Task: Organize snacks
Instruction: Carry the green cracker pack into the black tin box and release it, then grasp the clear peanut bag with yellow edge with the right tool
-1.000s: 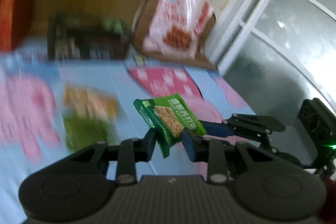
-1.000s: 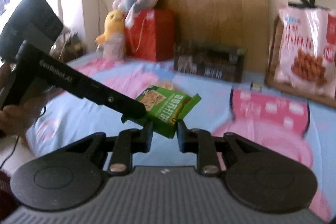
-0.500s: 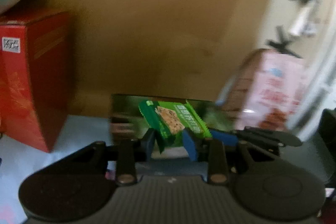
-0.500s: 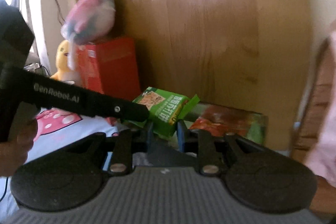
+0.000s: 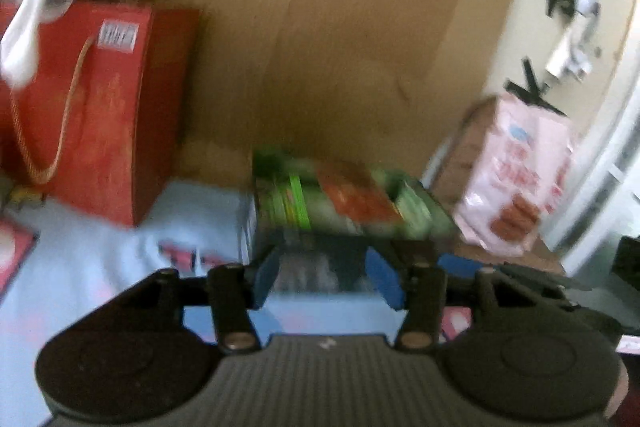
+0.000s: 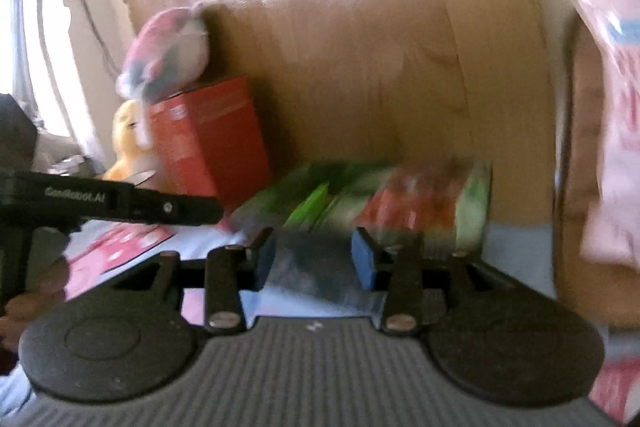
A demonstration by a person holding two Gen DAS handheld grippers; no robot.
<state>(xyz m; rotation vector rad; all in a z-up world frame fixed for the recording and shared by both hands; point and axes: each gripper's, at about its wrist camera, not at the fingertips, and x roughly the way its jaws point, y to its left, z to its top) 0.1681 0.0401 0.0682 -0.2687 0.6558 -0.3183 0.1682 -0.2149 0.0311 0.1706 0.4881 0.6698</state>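
snack box (image 5: 344, 199) before board (image 5: 320, 39) | gift bag (image 5: 92, 107) left | pouch (image 5: 516, 179) right, seemingly propped

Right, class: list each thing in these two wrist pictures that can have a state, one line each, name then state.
left gripper: jaws just opened, nothing between the pads.
right gripper: jaws just opened, empty.
snack box: open-topped, holding green and red packets, on the blue sheet.
red gift box: upright, closed, against the wooden board.
plush toy: lying on top of the red gift box.
pink snack bag: sealed, propped upright.
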